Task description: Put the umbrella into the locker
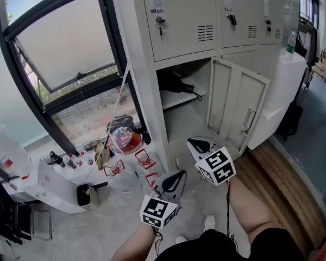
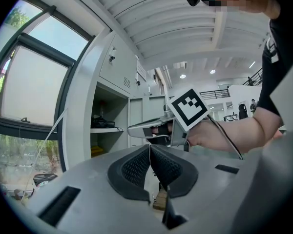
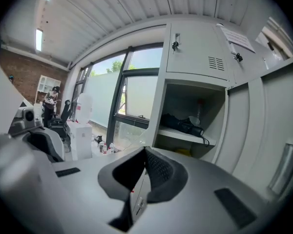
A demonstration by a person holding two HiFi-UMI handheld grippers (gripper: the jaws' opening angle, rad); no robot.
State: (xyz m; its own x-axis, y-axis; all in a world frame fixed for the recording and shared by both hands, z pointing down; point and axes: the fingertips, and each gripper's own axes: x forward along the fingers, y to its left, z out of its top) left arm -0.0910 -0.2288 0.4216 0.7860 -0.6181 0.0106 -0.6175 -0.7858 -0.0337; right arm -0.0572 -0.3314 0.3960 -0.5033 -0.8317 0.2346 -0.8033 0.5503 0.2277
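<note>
The black folded umbrella [image 1: 176, 84] lies on the shelf inside the open lower locker [image 1: 186, 99], its strap hanging over the shelf edge. It also shows in the left gripper view as the umbrella [image 2: 100, 123] and in the right gripper view as the umbrella [image 3: 183, 125]. The locker door [image 1: 237, 111] stands swung open to the right. My right gripper [image 1: 195, 142] is shut and empty, a short way in front of the locker. My left gripper [image 1: 179, 175] is shut and empty too, lower and to the left, farther from the locker. Neither one touches the umbrella.
Closed upper lockers [image 1: 185, 20] carry keys in their locks. A tilted window [image 1: 65, 42] stands at the left, with bottles, red items and a bag [image 1: 122, 135] on the floor beneath it. A white cabinet [image 1: 49, 186] sits lower left. Something yellow [image 3: 183, 152] lies under the shelf.
</note>
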